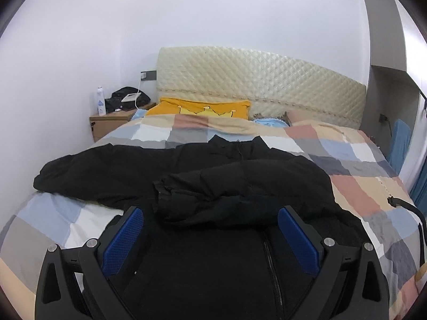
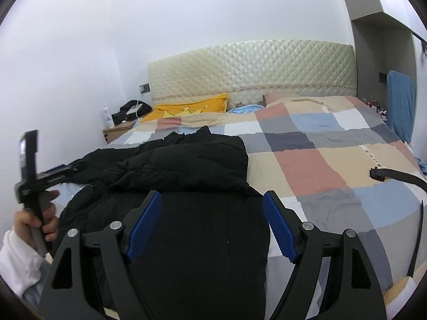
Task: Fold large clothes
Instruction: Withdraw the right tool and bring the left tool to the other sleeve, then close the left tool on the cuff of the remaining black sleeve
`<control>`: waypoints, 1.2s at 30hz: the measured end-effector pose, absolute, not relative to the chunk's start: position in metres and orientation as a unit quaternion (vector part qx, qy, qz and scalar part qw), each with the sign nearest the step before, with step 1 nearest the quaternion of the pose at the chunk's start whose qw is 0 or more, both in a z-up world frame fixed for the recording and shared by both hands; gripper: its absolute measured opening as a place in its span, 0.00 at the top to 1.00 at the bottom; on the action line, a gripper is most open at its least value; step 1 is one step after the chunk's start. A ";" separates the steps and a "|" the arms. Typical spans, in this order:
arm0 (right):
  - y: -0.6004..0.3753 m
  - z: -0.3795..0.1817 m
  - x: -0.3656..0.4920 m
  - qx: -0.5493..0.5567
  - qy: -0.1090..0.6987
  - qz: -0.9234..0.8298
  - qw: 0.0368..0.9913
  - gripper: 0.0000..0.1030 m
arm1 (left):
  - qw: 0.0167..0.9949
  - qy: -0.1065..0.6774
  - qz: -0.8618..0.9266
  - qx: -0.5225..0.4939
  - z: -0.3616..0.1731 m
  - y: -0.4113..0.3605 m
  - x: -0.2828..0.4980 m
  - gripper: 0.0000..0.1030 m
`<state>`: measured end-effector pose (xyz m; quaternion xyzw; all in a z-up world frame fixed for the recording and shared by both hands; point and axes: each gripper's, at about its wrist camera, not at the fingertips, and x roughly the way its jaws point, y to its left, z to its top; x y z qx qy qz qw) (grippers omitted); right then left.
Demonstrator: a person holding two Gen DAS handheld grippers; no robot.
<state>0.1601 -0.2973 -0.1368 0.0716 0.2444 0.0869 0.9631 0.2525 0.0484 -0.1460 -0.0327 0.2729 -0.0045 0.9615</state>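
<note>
- Left hand-held gripper (image 1: 210,236), bottom centre of its view: blue pads spread wide, holding nothing, over the black jacket's (image 1: 202,261) zip front
- Right hand-held gripper (image 2: 212,224), also wide and empty, over the jacket's (image 2: 197,240) right edge
- One sleeve (image 1: 234,192) lies folded across the chest in mid-frame; the other sleeve (image 1: 88,170) trails to the left of frame, nearer the left gripper, probably the next fold
- The jacket's long axis runs away toward the headboard (image 1: 261,82) on the bed (image 1: 355,184)

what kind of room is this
A bedroom, it seems: a bed with a patchwork quilt, a quilted cream headboard, and a wooden nightstand beside it. A black jacket lies on the quilt.
</note>
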 end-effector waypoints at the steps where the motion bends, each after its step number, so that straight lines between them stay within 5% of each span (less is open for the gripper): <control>1: -0.299 -0.137 0.153 0.074 0.242 0.085 0.964 0.22 | 0.961 0.276 -0.004 -0.031 -0.148 0.047 0.254 0.01; 20: -0.284 -0.161 0.115 0.068 0.252 0.062 0.963 0.14 | 0.955 0.287 -0.050 -0.052 -0.145 0.044 0.260 0.01; 36: -0.281 -0.164 0.119 0.060 0.245 0.052 0.966 0.13 | 0.941 0.314 0.024 -0.126 -0.099 0.228 0.309 0.01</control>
